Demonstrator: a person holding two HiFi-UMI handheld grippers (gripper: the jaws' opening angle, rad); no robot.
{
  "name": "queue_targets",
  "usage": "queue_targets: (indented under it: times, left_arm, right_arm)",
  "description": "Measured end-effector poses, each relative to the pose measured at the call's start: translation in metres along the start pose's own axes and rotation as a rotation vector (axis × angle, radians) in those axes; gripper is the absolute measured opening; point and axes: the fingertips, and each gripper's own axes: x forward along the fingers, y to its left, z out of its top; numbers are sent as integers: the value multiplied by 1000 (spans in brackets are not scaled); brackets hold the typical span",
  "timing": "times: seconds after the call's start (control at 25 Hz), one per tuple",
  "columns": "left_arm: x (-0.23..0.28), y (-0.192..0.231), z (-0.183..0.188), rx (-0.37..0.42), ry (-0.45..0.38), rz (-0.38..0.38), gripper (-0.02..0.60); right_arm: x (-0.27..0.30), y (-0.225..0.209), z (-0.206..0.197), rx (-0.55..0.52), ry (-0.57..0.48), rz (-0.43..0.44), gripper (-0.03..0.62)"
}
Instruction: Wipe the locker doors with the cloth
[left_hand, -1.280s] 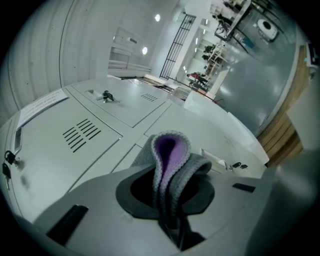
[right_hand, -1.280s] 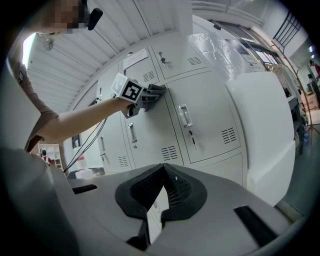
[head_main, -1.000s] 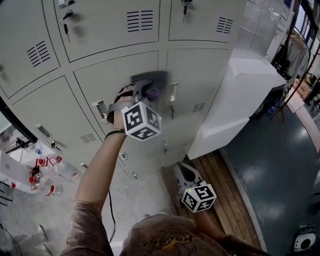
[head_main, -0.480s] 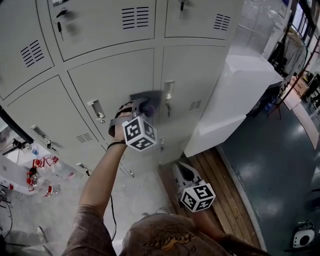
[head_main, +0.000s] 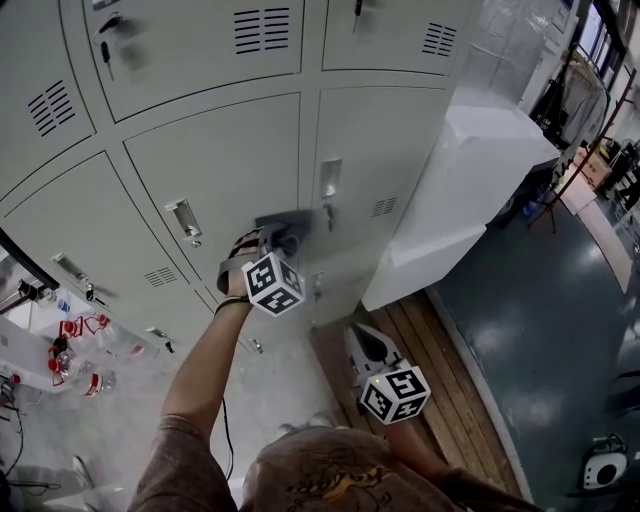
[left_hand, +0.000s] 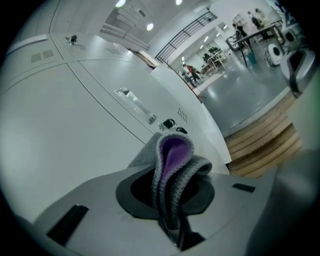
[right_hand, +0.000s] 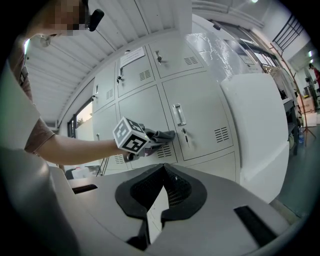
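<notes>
Your left gripper (head_main: 282, 238) is clamped on the grey-and-purple cloth (left_hand: 172, 159), pressing it against the lower right of a locker door (head_main: 225, 160), near the next door's handle (head_main: 330, 178). Your right gripper (head_main: 364, 345) hangs low, jaws together with nothing between them, well apart from the lockers.

A white block (head_main: 470, 190) is seen to the right of the left gripper (head_main: 285, 238), well apart from it. Planks (head_main: 455, 380) are laid just right of the right gripper (head_main: 360, 338), and a dark floor (head_main: 545, 320) is spread beyond them. Bottles (head_main: 75, 360) with red caps are gathered far left of the left gripper, lower down. A cable (head_main: 224, 425) is trailed beneath it. Ahead of the left gripper, lights (left_hand: 150, 26), a railing (left_hand: 182, 32) and distant people (left_hand: 190, 72) are seen.
</notes>
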Motion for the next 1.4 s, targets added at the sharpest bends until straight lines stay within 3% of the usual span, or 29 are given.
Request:
queue_targets:
  times: [0.96, 1.24, 1.4]
  left_arm:
    - [29, -102, -92, -154, 199, -216, 43]
    - [17, -126, -91, -184, 196, -258, 43]
    - [-3, -123, -74, -284, 141, -255, 43]
  right_arm:
    - [-12, -9, -13, -3, 49, -30, -3]
    - [-9, -3, -16, -7, 57, -13, -3]
    - [-8, -3, -16, -7, 56, -5, -3]
